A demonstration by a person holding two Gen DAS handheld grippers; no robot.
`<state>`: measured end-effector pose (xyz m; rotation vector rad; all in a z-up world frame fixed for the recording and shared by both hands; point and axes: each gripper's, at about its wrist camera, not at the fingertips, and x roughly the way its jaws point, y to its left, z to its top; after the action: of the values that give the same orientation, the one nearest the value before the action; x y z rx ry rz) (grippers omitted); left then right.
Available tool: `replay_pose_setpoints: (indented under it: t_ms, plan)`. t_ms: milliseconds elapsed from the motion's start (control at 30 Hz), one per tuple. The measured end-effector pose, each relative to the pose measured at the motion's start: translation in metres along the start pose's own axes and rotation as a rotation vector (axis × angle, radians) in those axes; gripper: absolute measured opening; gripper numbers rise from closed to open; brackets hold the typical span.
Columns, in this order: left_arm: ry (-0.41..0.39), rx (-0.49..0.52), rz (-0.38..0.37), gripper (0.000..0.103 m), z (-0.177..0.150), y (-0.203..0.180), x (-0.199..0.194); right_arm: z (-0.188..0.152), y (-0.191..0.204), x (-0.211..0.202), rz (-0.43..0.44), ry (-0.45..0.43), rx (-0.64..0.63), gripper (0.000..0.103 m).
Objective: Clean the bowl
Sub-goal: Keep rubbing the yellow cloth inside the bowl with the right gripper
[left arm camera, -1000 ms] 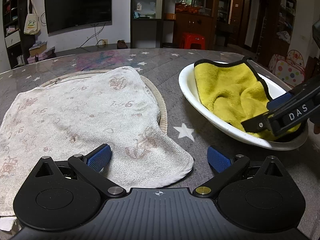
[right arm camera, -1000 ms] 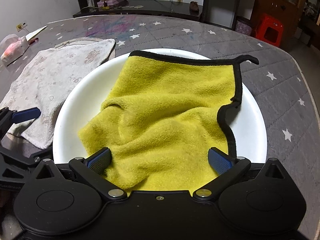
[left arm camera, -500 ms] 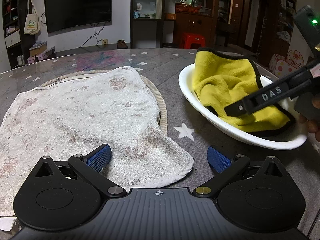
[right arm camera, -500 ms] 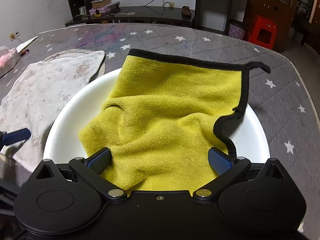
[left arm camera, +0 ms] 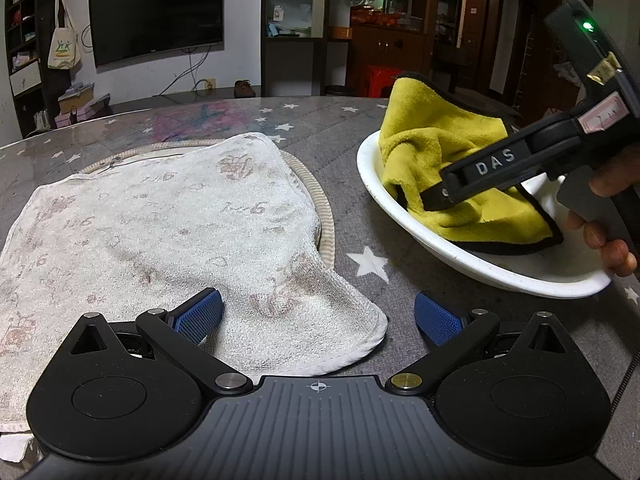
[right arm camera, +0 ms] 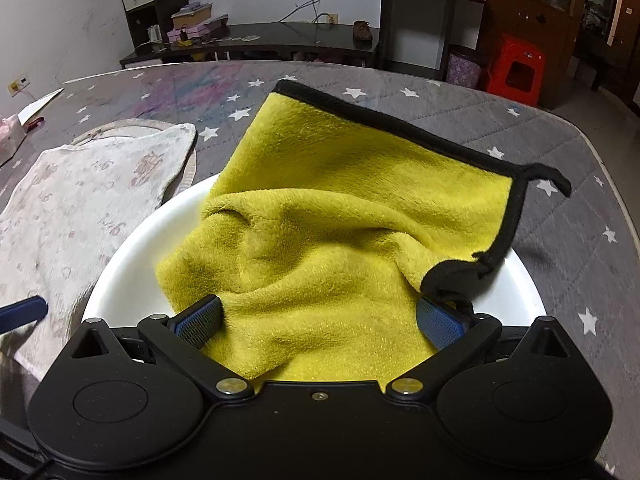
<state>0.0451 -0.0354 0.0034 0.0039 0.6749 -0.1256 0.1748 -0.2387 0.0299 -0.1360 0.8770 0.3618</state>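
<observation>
A white bowl (left arm camera: 500,276) sits on the star-patterned table at the right. A yellow cloth with black trim (left arm camera: 432,140) is heaped inside it, its far side raised. My right gripper (right arm camera: 320,318) is open, its blue pads (right arm camera: 198,316) wide apart with the yellow cloth (right arm camera: 340,220) bunched between them over the bowl (right arm camera: 132,256). In the left wrist view that right gripper (left arm camera: 440,194) reaches into the bowl from the right, held by a hand (left arm camera: 608,240). My left gripper (left arm camera: 318,316) is open, low over the table, left of the bowl.
A stained white towel (left arm camera: 160,220) lies over a round striped mat (left arm camera: 326,232) left of the bowl, its corner under my left gripper's left pad. Paper and a pink item (right arm camera: 24,120) lie at the table's far left. The table edge (right arm camera: 612,184) curves past the bowl.
The right gripper has pushed forward in the bowl, and the yellow cloth has bunched up, its far edge lifting off the rim. The left gripper has stayed still.
</observation>
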Motion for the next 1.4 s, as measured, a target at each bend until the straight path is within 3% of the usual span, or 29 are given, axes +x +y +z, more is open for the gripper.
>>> replay_pose_setpoints:
  t_ms: [233, 1033, 1400]
  plan:
    - [0.000, 0.000, 0.000, 0.103, 0.000, 0.000, 0.001, 0.002, 0.002, 0.002, -0.010, 0.003, 0.010, 0.103]
    - [0.000, 0.000, 0.000, 0.103, 0.000, -0.001, 0.001, -0.040, -0.001, -0.034, 0.035, 0.020, -0.043, 0.103]
    - [0.000, -0.001, 0.000, 0.103, 0.000, -0.001, 0.001, -0.039, -0.003, -0.035, 0.039, 0.033, -0.054, 0.103]
